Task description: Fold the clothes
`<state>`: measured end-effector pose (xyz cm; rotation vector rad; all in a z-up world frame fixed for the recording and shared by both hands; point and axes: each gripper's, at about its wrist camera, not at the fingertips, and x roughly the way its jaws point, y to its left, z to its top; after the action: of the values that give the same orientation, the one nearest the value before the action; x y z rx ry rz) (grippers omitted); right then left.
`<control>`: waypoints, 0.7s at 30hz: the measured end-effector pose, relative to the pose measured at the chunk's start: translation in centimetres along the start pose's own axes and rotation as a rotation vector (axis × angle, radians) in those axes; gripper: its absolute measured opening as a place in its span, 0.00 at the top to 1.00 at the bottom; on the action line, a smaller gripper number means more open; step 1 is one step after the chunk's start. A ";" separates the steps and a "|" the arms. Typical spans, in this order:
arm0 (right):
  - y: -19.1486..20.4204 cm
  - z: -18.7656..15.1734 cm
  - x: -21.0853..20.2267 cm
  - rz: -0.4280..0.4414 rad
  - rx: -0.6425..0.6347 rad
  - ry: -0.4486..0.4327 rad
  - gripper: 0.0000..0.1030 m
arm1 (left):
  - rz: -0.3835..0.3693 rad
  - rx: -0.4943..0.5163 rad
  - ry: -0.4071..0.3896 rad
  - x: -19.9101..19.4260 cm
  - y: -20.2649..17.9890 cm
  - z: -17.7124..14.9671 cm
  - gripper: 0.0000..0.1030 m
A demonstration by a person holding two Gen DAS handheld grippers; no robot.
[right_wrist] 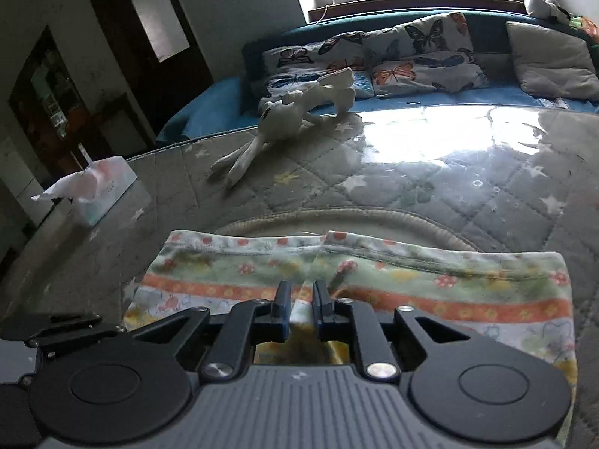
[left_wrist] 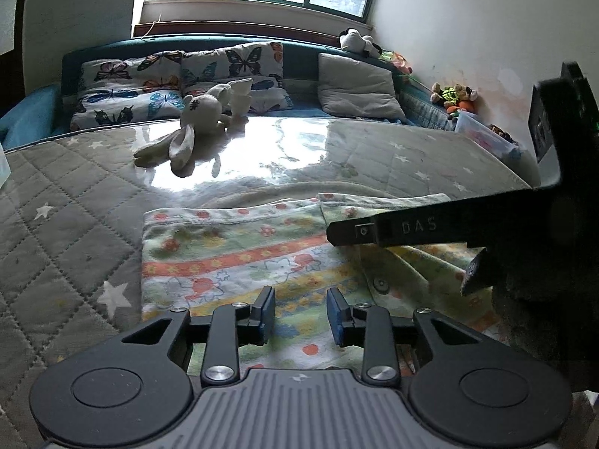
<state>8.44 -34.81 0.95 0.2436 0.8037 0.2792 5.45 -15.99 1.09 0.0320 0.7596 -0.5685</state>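
Your left claw (left_wrist: 301, 316) hangs open over the folded floral striped cotton garment (left_wrist: 239, 258) on the grey star-quilted bed (left_wrist: 75, 202), while your right claw (right_wrist: 300, 308), nearly closed, apparently pinches its fabric.

My right gripper (right_wrist: 300, 308) body hides the garment's (right_wrist: 430, 292) near edge, so I can't tell if cloth sits between the narrow jaws. In the left view the right unit covers the garment's right side. Toys (left_wrist: 455, 97) by the wall are too small to identify.
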 end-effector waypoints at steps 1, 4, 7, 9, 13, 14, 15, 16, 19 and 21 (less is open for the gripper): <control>-0.3 0.2 -0.7 0.022 0.024 -0.017 0.88 | 0.000 0.000 -0.001 -0.1 0.0 0.0 0.68; -1.3 0.7 -2.6 0.059 0.081 -0.048 0.88 | -0.013 0.015 0.002 -0.8 -0.4 -0.5 0.68; -1.1 0.7 -3.4 -0.040 0.010 -0.029 0.87 | -0.044 0.047 0.004 -2.1 -1.6 -1.3 0.68; -0.3 0.1 -3.0 -0.126 -0.083 0.001 0.87 | -0.073 0.066 -0.001 -3.1 -2.6 -1.9 0.68; 0.2 -1.1 -1.4 -0.151 -0.149 0.064 0.87 | -0.138 0.121 -0.006 -5.4 -4.8 -3.7 0.68; 0.3 -1.3 -1.2 -0.153 -0.155 0.061 0.86 | -0.147 0.139 -0.007 -6.0 -5.3 -4.3 0.68; 0.4 -1.4 -1.4 -0.152 -0.155 0.057 0.86 | -0.158 0.159 -0.011 -6.7 -5.7 -4.9 0.68; 0.4 -1.4 -1.6 -0.150 -0.149 0.053 0.85 | -0.169 0.172 -0.008 -7.3 -6.0 -5.4 0.68; 0.7 -1.6 -3.0 -0.140 -0.169 0.053 0.81 | -0.199 0.208 0.005 -9.0 -6.6 -6.8 0.68; 1.1 -2.0 -4.1 -0.136 -0.199 0.056 0.78 | -0.231 0.226 0.009 -10.0 -7.0 -7.7 0.68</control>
<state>4.08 -34.92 2.71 -0.0065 0.8375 0.2366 -8.83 -15.41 3.29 0.1570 0.7097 -0.8733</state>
